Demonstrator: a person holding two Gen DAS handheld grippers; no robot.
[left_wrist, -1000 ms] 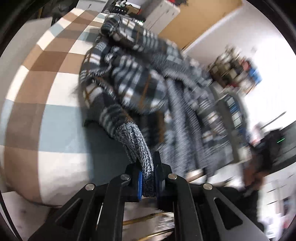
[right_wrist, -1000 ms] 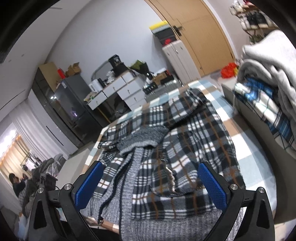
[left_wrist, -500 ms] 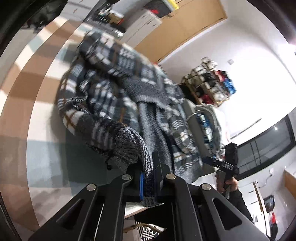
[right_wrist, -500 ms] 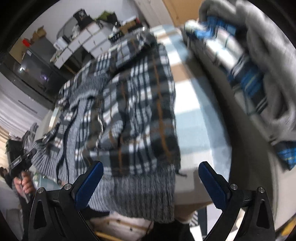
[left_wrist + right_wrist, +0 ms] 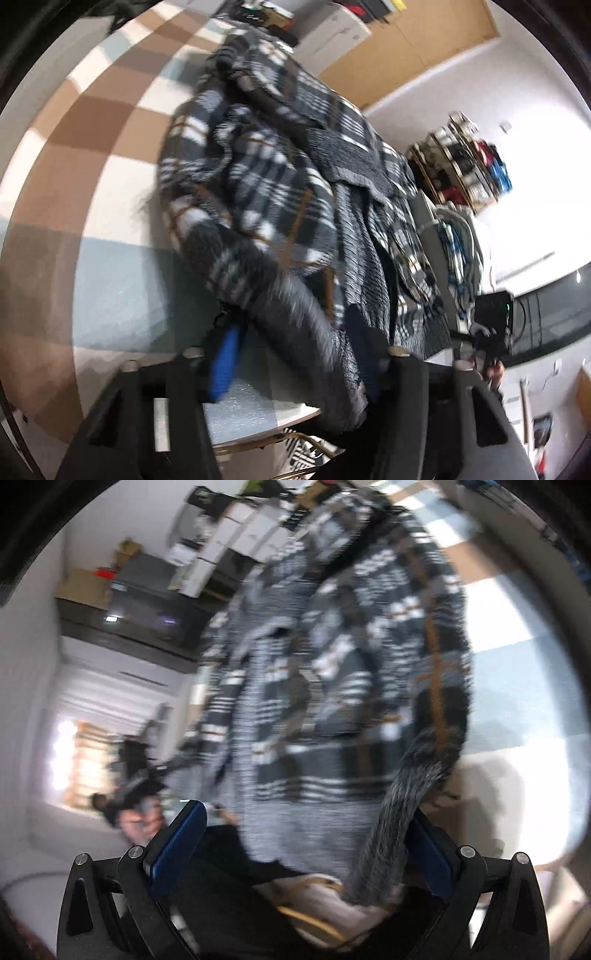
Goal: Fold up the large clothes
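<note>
A large grey, white and black plaid jacket (image 5: 280, 192) with grey ribbed cuffs and hem lies crumpled on a checked brown, blue and white bed (image 5: 85, 206). In the left wrist view my left gripper (image 5: 295, 354) is open, and the grey sleeve cuff (image 5: 306, 332) lies loose between its spread blue pads. In the right wrist view my right gripper (image 5: 303, 845) is open at the jacket's hem (image 5: 295, 823), and a grey ribbed corner (image 5: 391, 830) hangs against its right pad (image 5: 428, 853). Both views are blurred.
A pile of folded clothes (image 5: 458, 236) sits at the bed's right side. Shelves (image 5: 469, 162), white drawers (image 5: 240, 539) and a dark cabinet (image 5: 144, 602) stand around the room. The bed's near edge (image 5: 251, 421) is just below the left gripper.
My left gripper has opened and let go of the sleeve cuff. My right gripper has moved down to the jacket's hem, which now lies between its jaws.
</note>
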